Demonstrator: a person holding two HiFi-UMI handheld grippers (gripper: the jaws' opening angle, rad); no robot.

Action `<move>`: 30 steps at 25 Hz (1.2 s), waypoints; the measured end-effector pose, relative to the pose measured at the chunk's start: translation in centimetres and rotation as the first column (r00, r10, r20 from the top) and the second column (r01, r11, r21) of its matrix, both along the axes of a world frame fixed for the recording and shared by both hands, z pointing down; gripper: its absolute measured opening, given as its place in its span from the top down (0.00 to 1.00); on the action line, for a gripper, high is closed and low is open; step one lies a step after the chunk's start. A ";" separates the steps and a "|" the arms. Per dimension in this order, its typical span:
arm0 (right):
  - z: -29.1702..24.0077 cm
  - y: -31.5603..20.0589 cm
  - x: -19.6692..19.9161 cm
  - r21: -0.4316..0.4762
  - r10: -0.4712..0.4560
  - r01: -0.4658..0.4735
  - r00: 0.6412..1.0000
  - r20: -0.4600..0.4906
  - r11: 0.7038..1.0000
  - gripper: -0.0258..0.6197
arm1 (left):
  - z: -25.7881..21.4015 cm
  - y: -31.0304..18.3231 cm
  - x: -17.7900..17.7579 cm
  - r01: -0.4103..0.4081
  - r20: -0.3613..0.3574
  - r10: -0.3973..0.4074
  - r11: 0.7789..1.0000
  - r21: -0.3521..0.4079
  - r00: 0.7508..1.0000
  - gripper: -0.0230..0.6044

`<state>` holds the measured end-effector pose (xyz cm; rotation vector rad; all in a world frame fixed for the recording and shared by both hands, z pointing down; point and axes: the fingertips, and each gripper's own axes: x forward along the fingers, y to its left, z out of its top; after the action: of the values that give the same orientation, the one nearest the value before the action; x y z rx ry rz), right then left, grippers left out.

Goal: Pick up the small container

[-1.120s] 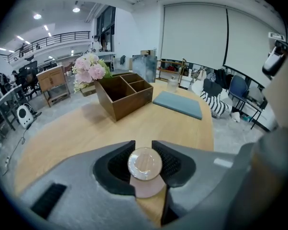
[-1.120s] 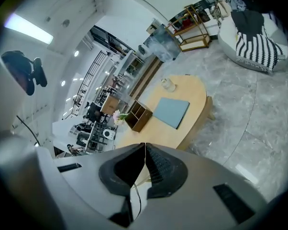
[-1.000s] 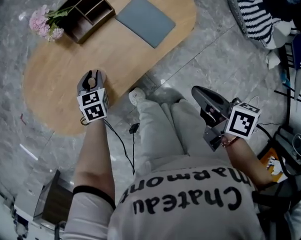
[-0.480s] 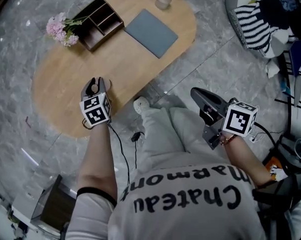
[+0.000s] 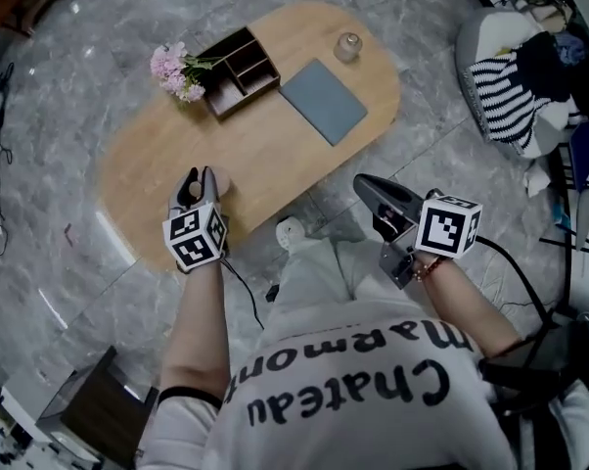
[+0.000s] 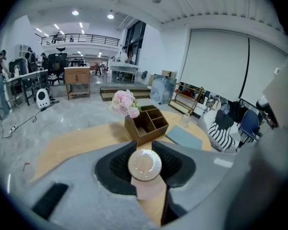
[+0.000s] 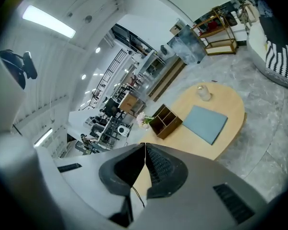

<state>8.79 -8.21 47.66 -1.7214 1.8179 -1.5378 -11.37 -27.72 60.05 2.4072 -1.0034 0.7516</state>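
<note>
The small container (image 6: 144, 165), round with a pale wood-look lid, sits between the black pads of my left gripper (image 6: 145, 163), which is shut on it. In the head view the left gripper (image 5: 193, 188) hangs over the near edge of the oval wooden table (image 5: 265, 155), and the container (image 5: 190, 192) shows only as a pale spot between the jaws. My right gripper (image 5: 363, 184) is off the table, above the person's lap. Its jaws meet with nothing between them, as the right gripper (image 7: 144, 145) view also shows.
A dark wooden organiser box (image 5: 241, 70) stands on the far side of the table, with pink flowers (image 5: 177, 67) beside it. A blue-grey mat (image 5: 324, 101) and a small glass jar (image 5: 347, 46) lie to its right. A striped cloth (image 5: 505, 96) lies on a seat at the right.
The head view has pulled back, so the table looks smaller and lower in the frame. The left gripper stays shut on the container over the table's near edge. The right stays shut.
</note>
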 end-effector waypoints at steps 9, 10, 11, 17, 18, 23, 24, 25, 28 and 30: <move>-5.1 -6.4 -4.6 0.132 -0.134 0.136 0.991 -0.027 0.982 0.94 | -8.2 -0.6 -3.6 0.078 -0.121 -0.072 0.996 0.052 0.990 0.79; -5.8 -7.2 -5.1 0.150 -0.155 0.159 0.987 -0.038 0.976 0.94 | -9.2 -0.7 -4.1 0.093 -0.133 -0.085 0.994 0.053 0.987 0.79; -6.4 -7.8 -5.6 0.166 -0.175 0.182 0.983 -0.056 0.969 0.94 | -10.2 -0.8 -4.6 0.105 -0.144 -0.097 0.993 0.055 0.985 0.79; -10.4 -10.7 -7.0 0.236 -0.224 0.252 0.964 -0.140 0.938 0.94 | -15.9 0.6 -5.8 0.102 -0.196 -0.083 0.991 0.090 0.977 0.79; -10.9 -11.0 -7.2 0.246 -0.226 0.257 0.963 -0.146 0.935 0.94 | -16.8 0.9 -5.9 0.099 -0.207 -0.077 0.990 0.099 0.975 0.79; -13.9 -13.2 -7.8 0.305 -0.249 0.293 0.953 -0.174 0.906 0.94 | -21.4 1.2 -5.9 0.103 -0.251 -0.059 0.981 0.166 0.966 0.79; -14.6 -13.5 -7.9 0.317 -0.253 0.300 0.950 -0.180 0.900 0.94 | -22.4 1.2 -6.1 0.109 -0.254 -0.061 0.978 0.179 0.965 0.79; -15.2 -13.9 -7.9 0.328 -0.256 0.307 0.948 -0.190 0.893 0.94 | -23.3 1.2 -6.3 0.114 -0.257 -0.062 0.975 0.191 0.964 0.79; -17.3 -14.8 -7.6 0.350 -0.259 0.319 0.943 -0.208 0.881 0.94 | -26.4 1.5 -6.8 0.118 -0.273 -0.051 0.965 0.233 0.961 0.79; -19.2 -15.3 -7.7 0.377 -0.273 0.326 0.943 -0.188 0.867 0.94 | -28.6 1.7 -6.7 0.118 -0.286 -0.038 0.957 0.266 0.957 0.79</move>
<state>1.07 -23.49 28.47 -1.4170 2.3621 -1.0463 -18.03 -26.02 31.40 2.5967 -1.1420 0.2408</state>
